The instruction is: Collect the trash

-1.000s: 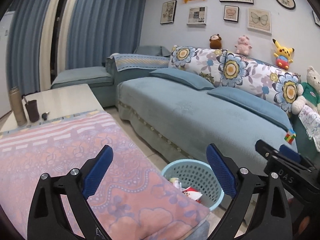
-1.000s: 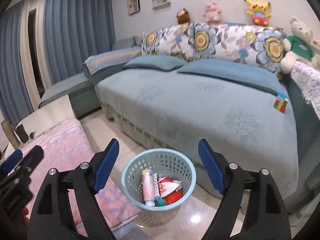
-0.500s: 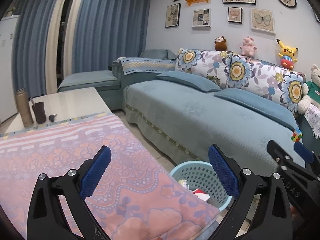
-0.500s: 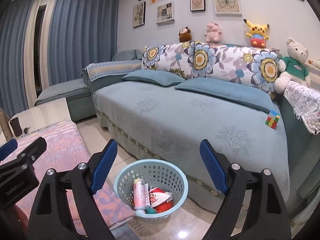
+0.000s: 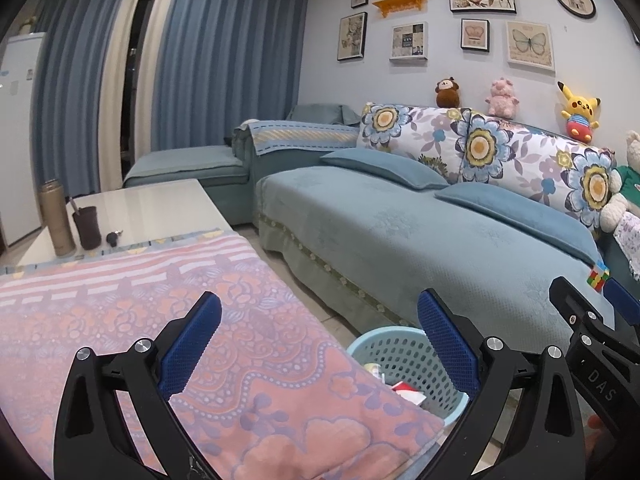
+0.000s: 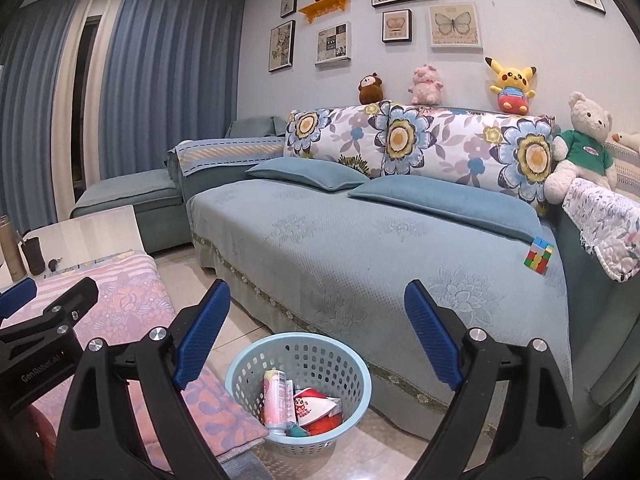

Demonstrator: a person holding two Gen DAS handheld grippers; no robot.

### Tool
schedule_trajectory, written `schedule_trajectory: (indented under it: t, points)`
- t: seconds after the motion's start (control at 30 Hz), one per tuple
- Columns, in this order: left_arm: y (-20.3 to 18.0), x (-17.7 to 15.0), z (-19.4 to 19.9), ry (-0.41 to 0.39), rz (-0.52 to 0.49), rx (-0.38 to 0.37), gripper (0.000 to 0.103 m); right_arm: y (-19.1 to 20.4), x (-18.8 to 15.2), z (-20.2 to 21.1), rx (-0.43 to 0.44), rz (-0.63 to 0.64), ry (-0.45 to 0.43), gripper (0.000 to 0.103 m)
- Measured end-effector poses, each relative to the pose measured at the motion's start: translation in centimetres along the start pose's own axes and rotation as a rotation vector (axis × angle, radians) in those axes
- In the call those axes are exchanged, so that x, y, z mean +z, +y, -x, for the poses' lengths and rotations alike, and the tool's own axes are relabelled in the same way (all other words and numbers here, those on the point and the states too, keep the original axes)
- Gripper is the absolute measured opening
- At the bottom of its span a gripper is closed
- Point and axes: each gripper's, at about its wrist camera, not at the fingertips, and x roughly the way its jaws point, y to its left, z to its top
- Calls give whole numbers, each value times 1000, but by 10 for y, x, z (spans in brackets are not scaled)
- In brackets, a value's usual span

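1. My left gripper point(image 5: 320, 334) stands with its jaws wide apart and nothing between the blue pads, hovering above the near end of the pink patterned cloth point(image 5: 168, 320).
2. My right gripper point(image 6: 318, 330) is empty too, and its jaws are opening wider; it hangs above the floor in front of the sofa point(image 6: 360, 248).
3. The light blue basket point(image 6: 352, 364) sits on the floor between the cloth-covered table and the sofa, just beside the table's near right corner.
4. The trash in the basket: a pink can point(image 6: 274, 400) stands upright on the left, a red and white wrapper point(image 6: 316, 410) lies to its right.
5. A colour cube point(image 6: 538, 256) rests at the right end of the sofa seat, well apart from the basket.
6. At the table's far left stand a tall bottle point(image 5: 56, 216) and a dark cup point(image 5: 87, 226).
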Motion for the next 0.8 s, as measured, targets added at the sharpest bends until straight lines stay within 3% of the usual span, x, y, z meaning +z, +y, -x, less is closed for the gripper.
schedule_trajectory:
  t: [0.8]
  points:
    - [1,0,0,1,7,-3,95,-7,-1,-3,9,-15,20,87]
